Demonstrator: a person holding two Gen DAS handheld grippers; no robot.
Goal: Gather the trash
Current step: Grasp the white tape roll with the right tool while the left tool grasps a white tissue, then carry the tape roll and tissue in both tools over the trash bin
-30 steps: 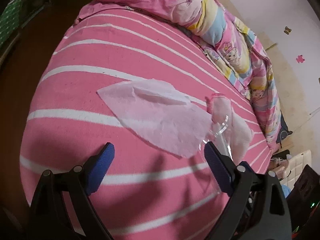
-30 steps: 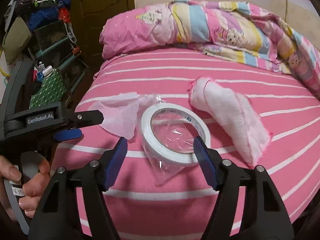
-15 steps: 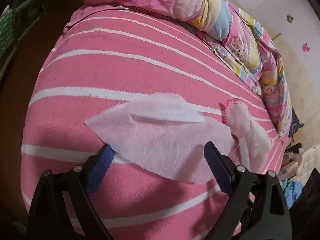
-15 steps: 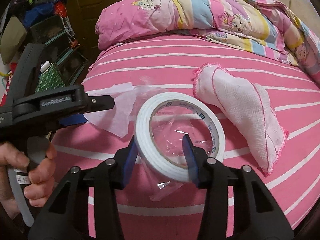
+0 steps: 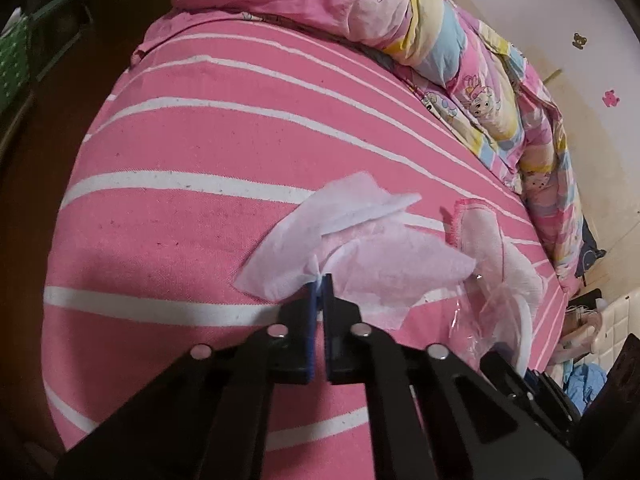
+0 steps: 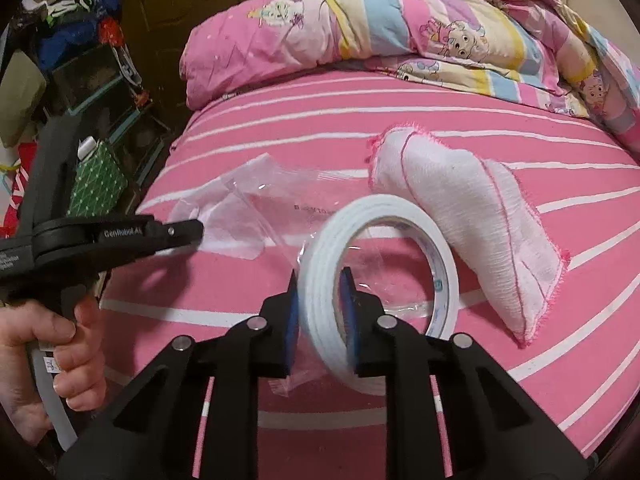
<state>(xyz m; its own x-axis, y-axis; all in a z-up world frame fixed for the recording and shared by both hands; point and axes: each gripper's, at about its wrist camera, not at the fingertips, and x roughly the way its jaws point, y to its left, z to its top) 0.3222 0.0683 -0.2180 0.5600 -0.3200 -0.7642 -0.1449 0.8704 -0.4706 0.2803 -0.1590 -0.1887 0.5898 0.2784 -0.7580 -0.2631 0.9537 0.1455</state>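
Since the earlier frames, both pairs of jaws have been closing: the tissue [image 5: 360, 264], lying flat between wide-spread fingers a second ago, is now being pinched and bunched up by the left gripper [image 5: 320, 280], while the tape roll [image 6: 376, 268], flat on the bed before, is being tilted up on edge by the right gripper [image 6: 320, 280].

The left jaws are being held fully together on a fold near the tissue's near edge; this thin sheet is probably being gathered at one point so that it can be lifted whole rather than dragged. Its far corners are still lying on the striped bedsheet [image 5: 200, 140].

The right jaws are being kept narrow, one pad outside the roll's wall and one inside its hole, so the band is being clamped across its thickness. A clear plastic bag [image 6: 272, 196] is being carried along with the roll, part of it apparently caught in the grip, the rest trailing toward the tissue. Whether the bag is being held firmly cannot be told.

The white cloth [image 6: 472, 232] with pink stitching is being left untouched just beside the roll, and the quilt [image 6: 400, 20] is lying bundled at the bed's far end. The left tool is being held by a hand [image 6: 44, 352], seen in the right view.
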